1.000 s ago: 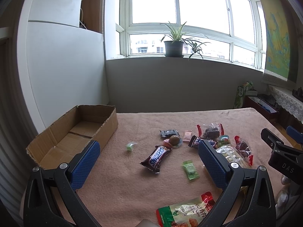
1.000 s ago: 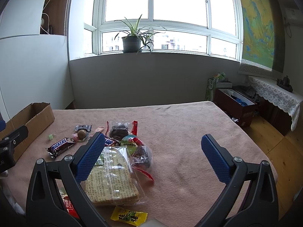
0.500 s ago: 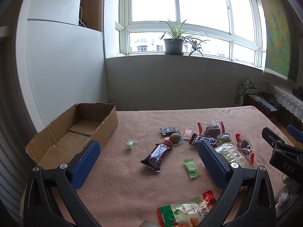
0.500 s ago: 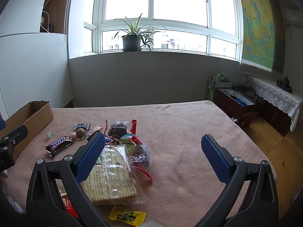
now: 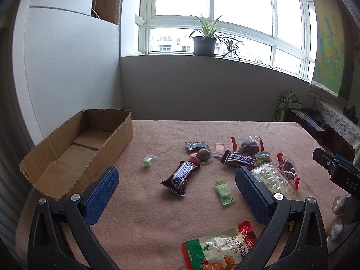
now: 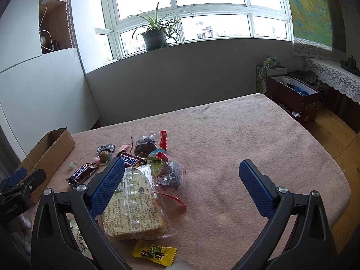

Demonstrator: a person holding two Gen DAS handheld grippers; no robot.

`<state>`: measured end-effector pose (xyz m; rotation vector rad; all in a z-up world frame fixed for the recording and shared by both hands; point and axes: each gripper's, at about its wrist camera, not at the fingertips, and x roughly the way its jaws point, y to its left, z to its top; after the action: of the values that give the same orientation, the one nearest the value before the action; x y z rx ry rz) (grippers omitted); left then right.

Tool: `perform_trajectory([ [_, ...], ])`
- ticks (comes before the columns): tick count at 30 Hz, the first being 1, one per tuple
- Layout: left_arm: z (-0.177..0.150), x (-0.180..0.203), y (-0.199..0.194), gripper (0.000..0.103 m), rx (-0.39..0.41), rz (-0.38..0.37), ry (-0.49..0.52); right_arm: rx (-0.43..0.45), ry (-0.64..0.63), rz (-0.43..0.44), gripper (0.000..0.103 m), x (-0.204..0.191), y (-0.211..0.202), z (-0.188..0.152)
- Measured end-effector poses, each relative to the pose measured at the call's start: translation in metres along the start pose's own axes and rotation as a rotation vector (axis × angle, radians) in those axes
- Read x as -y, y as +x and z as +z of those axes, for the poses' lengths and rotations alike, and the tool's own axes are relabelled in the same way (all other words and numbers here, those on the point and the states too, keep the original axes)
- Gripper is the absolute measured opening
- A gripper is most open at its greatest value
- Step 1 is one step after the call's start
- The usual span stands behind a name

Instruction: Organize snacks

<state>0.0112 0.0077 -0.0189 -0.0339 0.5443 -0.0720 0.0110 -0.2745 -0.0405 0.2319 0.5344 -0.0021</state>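
Left wrist view. Left gripper point(image 5: 176, 181) wide apart, holding nothing, hovering over the cloth point(image 5: 139, 216). Between the pads and a bit ahead — a Snickers point(image 5: 181, 176) and a green candy point(image 5: 223, 192). Just ahead of the left pad, a cardboard box point(image 5: 74, 153) with open top. Behind the right pad, a clear cracker bag point(image 5: 273, 180). Farther ahead, a small group of snacks, with a dark bar point(image 5: 239, 159) among them. Near the bottom edge, by the right finger, a green-red pouch point(image 5: 219, 247).

Right wrist view. Right gripper point(image 6: 182, 180) also wide apart, empty. Left pad point(image 6: 108, 185) in front of the cracker bag point(image 6: 132, 204) — touching or not, cannot tell. Yellow packet point(image 6: 155, 252) close to the camera, between the fingers. Snickers point(image 6: 82, 173) and box point(image 6: 48, 149) off to the left. Bare cloth point(image 6: 225, 157) before the right pad.
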Motion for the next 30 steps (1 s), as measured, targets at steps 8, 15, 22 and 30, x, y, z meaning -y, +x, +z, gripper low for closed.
perform_trajectory([
  [8, -0.008, 0.007, 0.009, 0.093, -0.085, -0.126, -0.034, -0.181, 0.151, 0.237, 0.090, 0.019, 0.028, -0.007],
  [15, -0.020, 0.024, 0.020, 0.073, -0.184, -0.250, -0.045, -0.283, 0.235, 0.368, 0.063, 0.024, 0.042, -0.015],
  [22, -0.028, 0.042, 0.026, 0.065, -0.253, -0.337, -0.039, -0.352, 0.227, 0.443, 0.053, 0.019, 0.047, -0.021],
  [30, -0.034, 0.064, 0.041, 0.057, -0.325, -0.392, -0.025, -0.403, 0.265, 0.458, 0.051, 0.024, 0.057, -0.025],
])
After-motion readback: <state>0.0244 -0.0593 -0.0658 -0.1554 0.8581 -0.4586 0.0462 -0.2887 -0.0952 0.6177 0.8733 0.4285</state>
